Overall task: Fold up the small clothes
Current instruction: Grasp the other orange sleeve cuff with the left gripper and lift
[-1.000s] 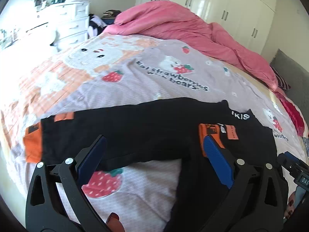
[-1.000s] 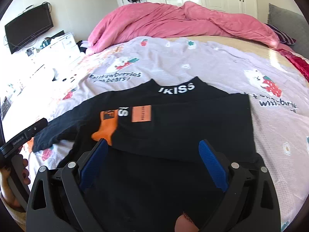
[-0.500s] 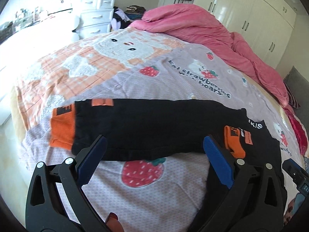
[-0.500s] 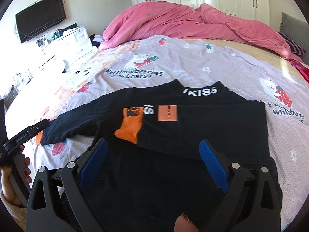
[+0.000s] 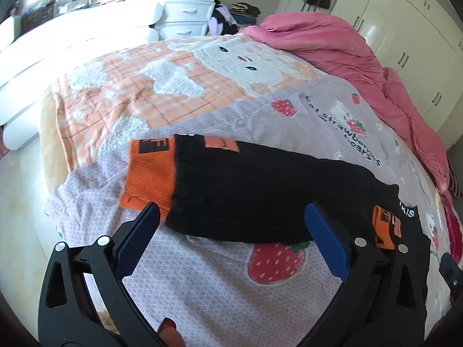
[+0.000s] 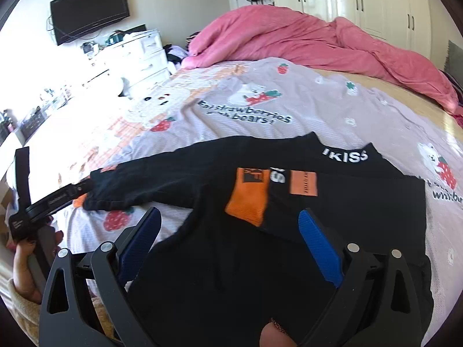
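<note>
Tongs both wide, holding nothing. Left gripper hovers low over the sheet, blue pads spread; the outstretched sleeve lies just ahead between the fingertips, its orange cuff near the left pad, not touching as far as visible. Right gripper hangs above the black top, body of the garment right under and between its fingers. Other sleeve folded across the chest ahead, orange cuff toward the middle, orange patch beside it. Collar with white letters farther out. Top lies flat on the sheet. Pink duvet bunched at far side, white drawers far left, TV on wall.
</note>
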`<state>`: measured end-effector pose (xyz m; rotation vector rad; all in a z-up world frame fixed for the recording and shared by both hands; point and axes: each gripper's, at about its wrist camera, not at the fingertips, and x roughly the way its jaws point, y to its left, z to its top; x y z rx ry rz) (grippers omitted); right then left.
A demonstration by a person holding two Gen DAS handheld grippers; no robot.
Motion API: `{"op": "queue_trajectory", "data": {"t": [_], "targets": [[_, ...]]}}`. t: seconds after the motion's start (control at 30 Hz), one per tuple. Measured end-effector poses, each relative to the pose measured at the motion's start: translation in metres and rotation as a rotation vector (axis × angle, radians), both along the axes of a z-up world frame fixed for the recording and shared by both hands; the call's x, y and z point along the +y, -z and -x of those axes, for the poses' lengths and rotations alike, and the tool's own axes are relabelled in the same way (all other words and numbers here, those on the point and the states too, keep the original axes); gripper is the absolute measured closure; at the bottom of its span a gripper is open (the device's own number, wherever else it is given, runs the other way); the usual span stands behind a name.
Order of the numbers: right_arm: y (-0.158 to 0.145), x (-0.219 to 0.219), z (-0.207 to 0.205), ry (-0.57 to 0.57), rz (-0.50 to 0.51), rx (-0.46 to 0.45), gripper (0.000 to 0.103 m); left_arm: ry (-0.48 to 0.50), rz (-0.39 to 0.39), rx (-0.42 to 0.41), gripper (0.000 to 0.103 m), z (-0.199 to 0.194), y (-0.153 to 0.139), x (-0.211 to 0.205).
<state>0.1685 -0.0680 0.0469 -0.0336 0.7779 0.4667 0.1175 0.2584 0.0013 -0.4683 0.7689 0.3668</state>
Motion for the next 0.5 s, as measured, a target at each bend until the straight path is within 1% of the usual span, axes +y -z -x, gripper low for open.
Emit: {"op": "queue_trajectory", "data": {"t": [0.2, 0.4, 0.43, 0.5], "targets": [[0.003, 0.01, 0.007, -0.027, 0.0, 0.003, 0.008, -0.042, 0.022, 0.039, 0.009, -0.001, 0.011, 0.008], [0.013, 0.011, 0.007, -0.026, -0.002, 0.032, 0.008, -0.089, 0.104, 0.089, 0.009, -0.003, 0.035, 0.023], [0.014, 0.01, 0.007, -0.025, -0.007, 0.039, 0.008, -0.102, 0.122, 0.091, 0.009, -0.003, 0.041, 0.028], [0.016, 0.009, 0.007, -0.025, -0.015, 0.046, 0.008, -0.124, 0.144, 0.064, 0.009, -0.001, 0.045, 0.034]]}}
